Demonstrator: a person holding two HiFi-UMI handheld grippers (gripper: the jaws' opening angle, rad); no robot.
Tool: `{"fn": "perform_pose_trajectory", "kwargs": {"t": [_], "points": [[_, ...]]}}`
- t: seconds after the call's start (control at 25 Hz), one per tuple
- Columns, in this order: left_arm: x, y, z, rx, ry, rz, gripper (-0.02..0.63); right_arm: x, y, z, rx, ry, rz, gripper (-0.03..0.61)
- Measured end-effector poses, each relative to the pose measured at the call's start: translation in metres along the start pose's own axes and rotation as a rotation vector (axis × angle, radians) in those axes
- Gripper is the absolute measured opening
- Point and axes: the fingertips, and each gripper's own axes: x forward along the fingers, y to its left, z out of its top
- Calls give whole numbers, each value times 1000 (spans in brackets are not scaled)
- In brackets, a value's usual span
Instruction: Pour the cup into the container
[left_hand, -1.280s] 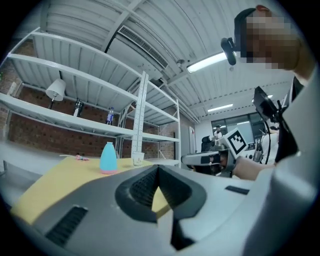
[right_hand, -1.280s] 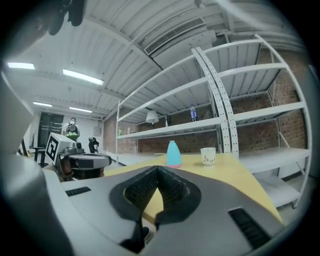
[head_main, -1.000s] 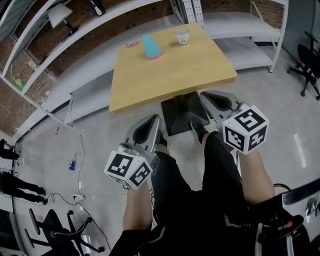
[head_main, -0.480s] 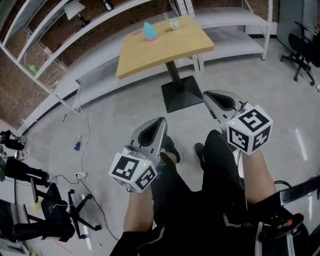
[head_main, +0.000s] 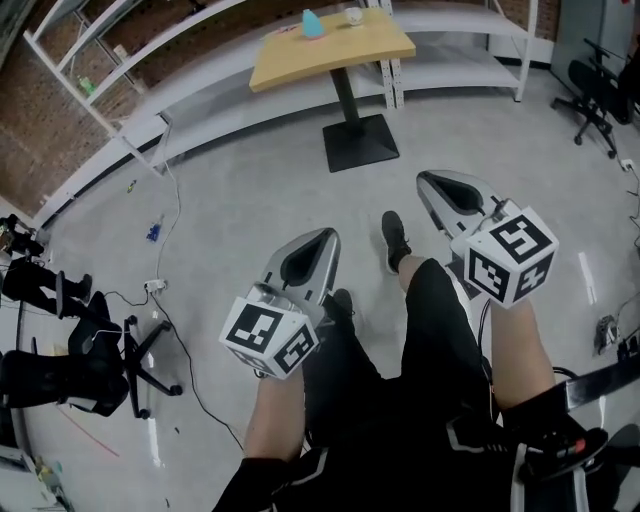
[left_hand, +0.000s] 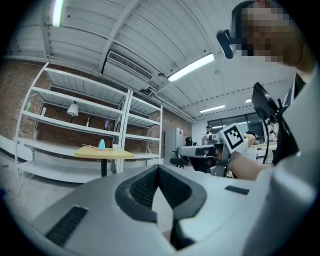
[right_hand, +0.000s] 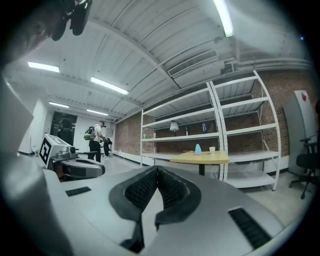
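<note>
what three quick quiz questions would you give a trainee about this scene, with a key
1. True or false: the cup stands on the table, far from both grippers.
2. Pick one. The left gripper is: A, open; B, shut on a spoon; C, shut with nothing between its jaws.
3. Fill in: in the head view, the blue container stands to the ___ of the cup.

Key: 1 true; 2 C; 3 left.
</note>
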Motion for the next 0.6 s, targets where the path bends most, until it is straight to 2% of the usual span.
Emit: {"fn": "perform_pose_trajectory", "kwargs": {"t": [0.32, 0.6], "points": [[-116, -119, -11, -29, -24, 23, -8, -134, 102, -11, -6, 11, 35, 2], [-203, -214, 6, 14, -27, 33, -8, -254, 168, -10, 38, -7, 21, 2]]}}
